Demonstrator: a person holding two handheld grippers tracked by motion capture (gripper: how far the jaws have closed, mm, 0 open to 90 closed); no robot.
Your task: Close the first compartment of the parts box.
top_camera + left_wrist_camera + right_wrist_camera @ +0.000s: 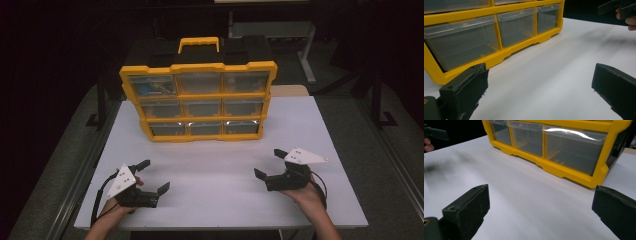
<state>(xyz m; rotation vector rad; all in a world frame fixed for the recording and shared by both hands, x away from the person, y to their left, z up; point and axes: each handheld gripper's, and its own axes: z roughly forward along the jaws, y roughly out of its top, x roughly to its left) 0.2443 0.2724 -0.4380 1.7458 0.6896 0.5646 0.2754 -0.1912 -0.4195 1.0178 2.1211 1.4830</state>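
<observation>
I hold my left tool (152, 176) and right tool (269, 162) wide and empty near the tabletop's (210, 165) front edge, facing the drawer cabinet (198, 100) at the far edge, ready to reach.

A glossy yellow plastic frame with clear, smooth plastic drawers (464, 41) is seen on the organiser (199, 101), set on a matt white worktop (220, 180), while matt black, rough-edged pads (467, 90) are shown on the left hand-held gripper (153, 176).
</observation>
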